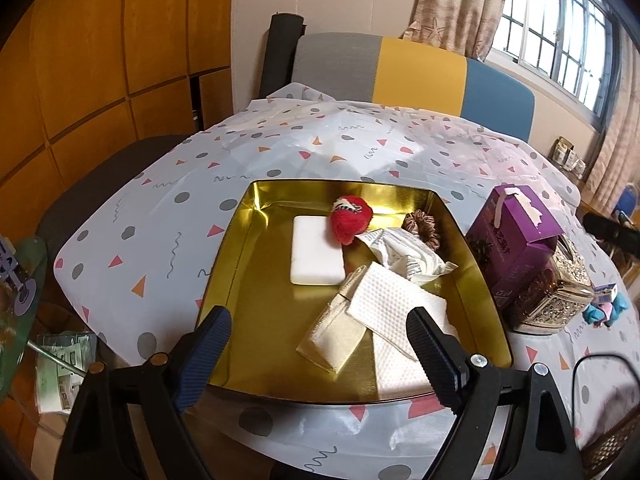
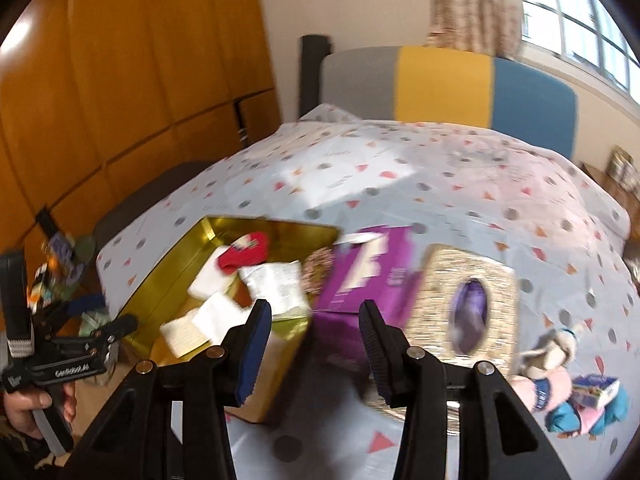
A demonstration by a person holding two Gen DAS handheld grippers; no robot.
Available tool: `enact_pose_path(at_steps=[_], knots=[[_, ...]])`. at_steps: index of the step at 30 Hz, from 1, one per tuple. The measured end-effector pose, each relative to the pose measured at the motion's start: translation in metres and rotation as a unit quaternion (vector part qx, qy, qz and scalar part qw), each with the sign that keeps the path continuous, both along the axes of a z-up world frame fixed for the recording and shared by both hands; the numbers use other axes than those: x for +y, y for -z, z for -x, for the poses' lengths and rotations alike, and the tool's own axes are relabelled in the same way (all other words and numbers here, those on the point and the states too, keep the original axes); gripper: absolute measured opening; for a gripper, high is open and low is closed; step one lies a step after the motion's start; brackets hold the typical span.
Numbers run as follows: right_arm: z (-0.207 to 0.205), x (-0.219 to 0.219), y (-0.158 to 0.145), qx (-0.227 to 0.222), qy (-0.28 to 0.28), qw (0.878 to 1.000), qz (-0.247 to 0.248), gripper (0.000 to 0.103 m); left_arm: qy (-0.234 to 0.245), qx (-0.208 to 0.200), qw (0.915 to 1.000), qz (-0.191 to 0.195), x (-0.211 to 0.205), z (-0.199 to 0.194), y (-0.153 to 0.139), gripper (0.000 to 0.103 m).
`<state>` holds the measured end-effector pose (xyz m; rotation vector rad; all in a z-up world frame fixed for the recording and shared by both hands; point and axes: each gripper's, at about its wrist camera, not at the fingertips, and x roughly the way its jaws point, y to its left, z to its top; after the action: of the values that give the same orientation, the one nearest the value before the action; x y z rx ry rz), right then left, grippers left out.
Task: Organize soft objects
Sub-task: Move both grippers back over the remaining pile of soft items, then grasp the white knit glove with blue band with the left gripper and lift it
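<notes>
Motion blur is smearing the right wrist view, leaving the purple box [image 2: 362, 268] lettering unreadable. The left gripper's finger [image 1: 430, 354] is covering part of the white paper towel [image 1: 390, 300].

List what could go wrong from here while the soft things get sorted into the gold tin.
1. The purple box and the ornate tissue holder stand close against the gold tin; reaching past them for the stuffed toy with the right gripper could knock them.
2. The paper towel lies loosely over other items and may drag them if lifted.
3. The right wrist view is blurred, so aiming may be poor.
</notes>
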<state>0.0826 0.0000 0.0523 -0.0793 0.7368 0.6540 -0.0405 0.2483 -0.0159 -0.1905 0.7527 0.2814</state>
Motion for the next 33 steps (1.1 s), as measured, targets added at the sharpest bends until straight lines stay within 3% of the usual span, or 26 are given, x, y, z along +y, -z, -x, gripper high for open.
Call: enact_pose_path(at_steps=[5,9,13,16,21,25,33], knots=[[-0.02,-0.056,-0.004,-0.001,0.076,0.997,-0.017,0.046,0.015,-0.007,0.9998,-0.007,-0.008,-0.003,-0.008,0.09],[-0.04,-0.117,0.001,0.008,0.166,0.986,-0.033,0.046,0.035,-0.02,0.9991,-0.015,-0.02,-0.007,-0.02,0.09],[-0.06,-0.189,0.018,0.03,0.28,0.958,-0.059,0.046,0.071,-0.04,0.9965,-0.021,-0.038,-0.013,-0.038,0.09],[-0.072,-0.25,0.039,0.06,0.372,0.923,-0.079,0.046,0.107,-0.05,0.9926,-0.028,-0.059,-0.021,-0.051,0.089],[-0.069,-0.312,0.07,0.082,0.458,0.881,-0.087,0.046,0.195,-0.066,0.9776,-0.045,-0.113,-0.043,-0.077,0.089],[-0.059,-0.342,0.083,0.111,0.497,0.848,-0.145,0.046,0.27,-0.069,0.9596,-0.038,-0.169,-0.069,-0.092,0.089],[-0.05,-0.36,0.091,0.13,0.51,0.826,-0.204,0.046,0.371,-0.02,0.9282,-0.025,-0.281,-0.131,-0.092,0.09]])
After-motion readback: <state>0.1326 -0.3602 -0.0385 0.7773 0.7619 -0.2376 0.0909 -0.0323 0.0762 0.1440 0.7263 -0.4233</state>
